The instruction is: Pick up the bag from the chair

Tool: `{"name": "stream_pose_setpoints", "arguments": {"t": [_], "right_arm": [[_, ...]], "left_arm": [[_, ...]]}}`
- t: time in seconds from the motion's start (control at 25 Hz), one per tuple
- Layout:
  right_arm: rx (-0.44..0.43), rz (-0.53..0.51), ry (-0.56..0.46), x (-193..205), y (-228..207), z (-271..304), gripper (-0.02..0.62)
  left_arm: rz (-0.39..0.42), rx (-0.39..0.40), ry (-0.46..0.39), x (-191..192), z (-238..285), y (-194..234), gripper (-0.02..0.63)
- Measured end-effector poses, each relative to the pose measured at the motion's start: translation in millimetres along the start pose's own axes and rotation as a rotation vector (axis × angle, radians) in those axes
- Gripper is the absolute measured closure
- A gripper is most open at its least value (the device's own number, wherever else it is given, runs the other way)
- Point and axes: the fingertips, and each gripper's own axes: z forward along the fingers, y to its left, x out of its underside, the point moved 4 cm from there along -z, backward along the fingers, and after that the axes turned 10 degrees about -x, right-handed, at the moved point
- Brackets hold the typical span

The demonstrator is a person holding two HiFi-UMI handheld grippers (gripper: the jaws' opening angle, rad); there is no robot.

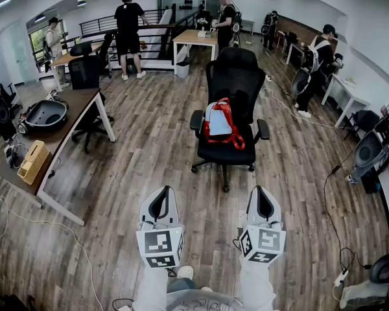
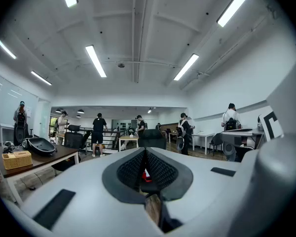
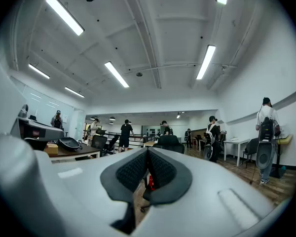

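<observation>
Red and light-grey fabric bag upright on the seat of a black swivel office chair, leaning on the backrest, between the two armrests. Chair out in the middle of a brown wood-plank floor, well apart from both tools.

Left hand-held gripper and right hand-held gripper low in the head view, side by side, pointed toward the chair, touching nothing.

In the left gripper view, black ribbed pads together at the tips, only a narrow slit behind them, nothing gripped; a sliver of the bag red through the slit. In the right gripper view, likewise pinched narrow and empty, the bag red beyond.

At the left, a dark-brown desk surface bearing a yellow box and a black bowl-shaped shell. Several people standing at far desks.
</observation>
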Motion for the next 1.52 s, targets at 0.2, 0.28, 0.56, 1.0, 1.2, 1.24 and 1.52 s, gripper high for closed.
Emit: {"name": "stream_pose_setpoints", "arguments": {"t": [0.2,0.28,0.56,1.0,1.2,1.24,1.52], "right_arm": [[-0.001,0.004,0.006,1.4,0.7,3.2,0.586],[0.0,0.005,0.009,2.2,1.7,6.5,0.586],[0.0,0.015,0.006,10.7,4.7,27.7,0.586],[0.058,0.018,0.016,24.3,2.4,71.8,0.584],[0.077,0.016,0.023,27.0,-3.0,86.0,0.584],[0.078,0.014,0.027,27.3,-4.1,90.3,0.584],[0.059,0.019,0.045,37.9,-20.4,135.5,0.584]], "left_arm": [[0.002,0.007,-0.013,-4.8,2.1,0.6,0.601],[0.0,0.009,-0.013,-5.2,4.9,2.6,0.601],[-0.004,0.009,-0.006,-0.2,24.9,12.7,0.601],[0.005,0.031,-0.014,-0.2,75.5,44.3,0.601],[-0.001,0.039,0.003,4.5,97.2,49.4,0.6],[-0.002,0.042,0.006,5.2,102.7,49.3,0.6],[-0.01,0.062,0.018,9.3,153.4,40.2,0.6]]}}
